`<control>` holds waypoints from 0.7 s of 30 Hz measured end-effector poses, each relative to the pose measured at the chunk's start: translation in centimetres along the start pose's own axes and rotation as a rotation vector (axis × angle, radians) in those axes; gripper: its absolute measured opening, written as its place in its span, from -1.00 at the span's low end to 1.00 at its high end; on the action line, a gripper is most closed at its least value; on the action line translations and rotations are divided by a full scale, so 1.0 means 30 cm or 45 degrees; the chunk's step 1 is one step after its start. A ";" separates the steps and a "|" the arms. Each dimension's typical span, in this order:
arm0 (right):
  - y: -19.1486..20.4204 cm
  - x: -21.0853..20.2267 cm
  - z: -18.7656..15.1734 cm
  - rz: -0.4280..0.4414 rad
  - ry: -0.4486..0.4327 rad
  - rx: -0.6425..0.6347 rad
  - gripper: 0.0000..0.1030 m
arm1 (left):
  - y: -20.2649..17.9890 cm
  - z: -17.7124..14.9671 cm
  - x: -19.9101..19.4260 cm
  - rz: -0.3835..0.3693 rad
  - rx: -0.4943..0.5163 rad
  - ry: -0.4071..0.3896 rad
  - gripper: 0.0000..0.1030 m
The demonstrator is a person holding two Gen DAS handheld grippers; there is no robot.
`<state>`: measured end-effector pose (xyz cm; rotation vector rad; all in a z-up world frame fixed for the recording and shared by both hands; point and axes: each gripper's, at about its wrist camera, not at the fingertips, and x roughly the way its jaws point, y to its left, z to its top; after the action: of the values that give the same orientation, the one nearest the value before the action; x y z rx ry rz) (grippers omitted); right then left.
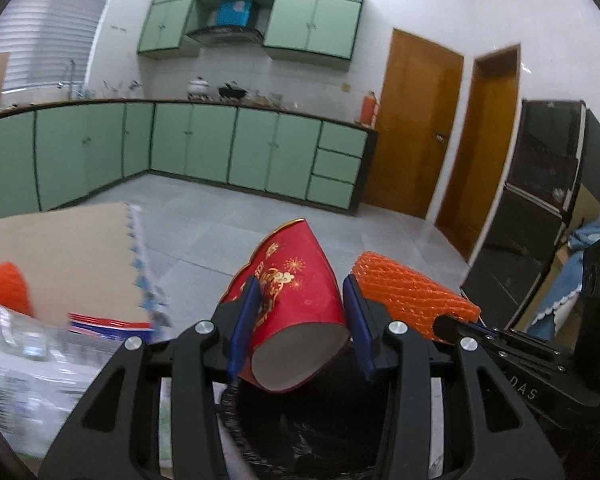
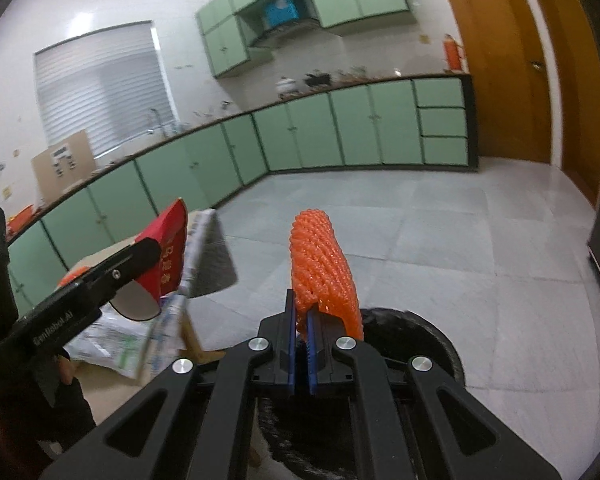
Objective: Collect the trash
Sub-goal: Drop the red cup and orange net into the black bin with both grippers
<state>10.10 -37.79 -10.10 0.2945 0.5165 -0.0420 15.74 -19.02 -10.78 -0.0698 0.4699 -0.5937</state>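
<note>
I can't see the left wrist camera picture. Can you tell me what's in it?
The left gripper holds a squashed red paper cup over a black-lined trash bin. Beside it, the right gripper pinches an orange foam net. Behind are green kitchen cabinets and brown doors.

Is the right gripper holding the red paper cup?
No, the right gripper pinches an orange foam net sleeve; the red paper cup sits in the left gripper.

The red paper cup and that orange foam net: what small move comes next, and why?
Probably open both tools to drop them. The left tool clamps the red paper cup and the right tool pinches the orange foam net, both seemingly above the black-lined bin.
</note>
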 end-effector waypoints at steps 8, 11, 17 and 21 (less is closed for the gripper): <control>-0.124 0.078 -0.043 -0.072 0.073 0.042 -0.75 | -0.043 -0.031 0.173 -0.016 0.024 0.082 -0.05; -0.161 0.098 -0.054 -0.089 0.095 0.084 -0.47 | -0.033 -0.037 0.205 -0.007 0.023 0.101 0.08; -0.173 0.075 -0.057 -0.130 0.071 0.108 0.19 | -0.013 -0.004 0.173 0.017 0.005 0.100 0.22; -0.125 0.030 -0.045 -0.133 0.020 0.096 0.59 | 0.005 0.029 0.072 0.047 0.005 0.042 0.43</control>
<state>9.82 -40.97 -12.67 0.3418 0.5462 -0.1611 17.77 -20.13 -10.91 -0.0476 0.5009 -0.5605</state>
